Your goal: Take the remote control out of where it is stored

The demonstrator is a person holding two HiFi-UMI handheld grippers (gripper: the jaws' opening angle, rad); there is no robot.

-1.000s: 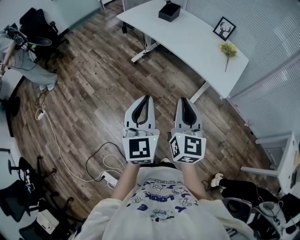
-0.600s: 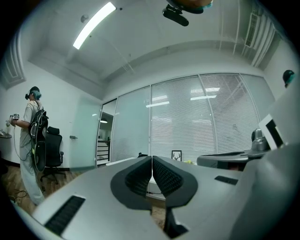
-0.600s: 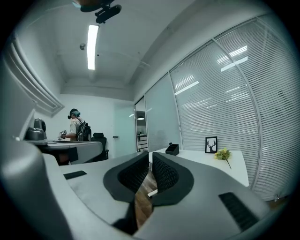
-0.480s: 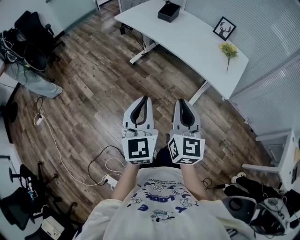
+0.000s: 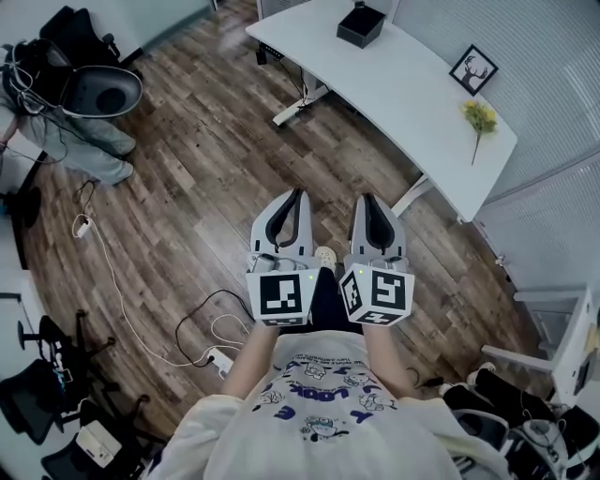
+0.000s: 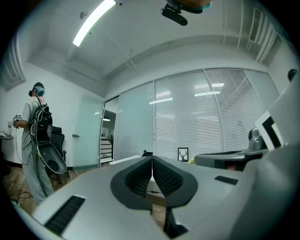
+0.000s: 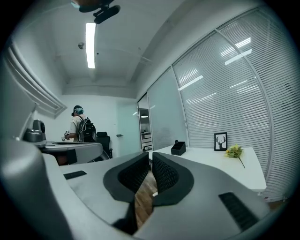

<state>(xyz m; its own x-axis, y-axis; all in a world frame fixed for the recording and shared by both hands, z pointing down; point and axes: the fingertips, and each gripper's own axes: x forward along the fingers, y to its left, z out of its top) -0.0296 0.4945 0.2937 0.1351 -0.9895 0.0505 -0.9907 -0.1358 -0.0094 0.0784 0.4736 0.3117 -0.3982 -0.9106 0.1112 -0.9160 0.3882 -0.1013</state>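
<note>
No remote control shows in any view. Both grippers are held side by side at waist height over the wooden floor. My left gripper is shut with nothing between its jaws, and in the left gripper view its ribbed pads meet. My right gripper is also shut and empty, its pads nearly touching at the tips. Both point toward a white desk some way ahead. On the desk's far end stands a black box, its contents hidden.
On the desk are a framed deer picture and a yellow flower. A person with a backpack stands at the left. Cables and a power strip lie on the floor; office chairs are at the lower left.
The view has shifted, so the desk now sits further right and nearer. The person at the left has moved. Both grippers stay shut and side by side.
</note>
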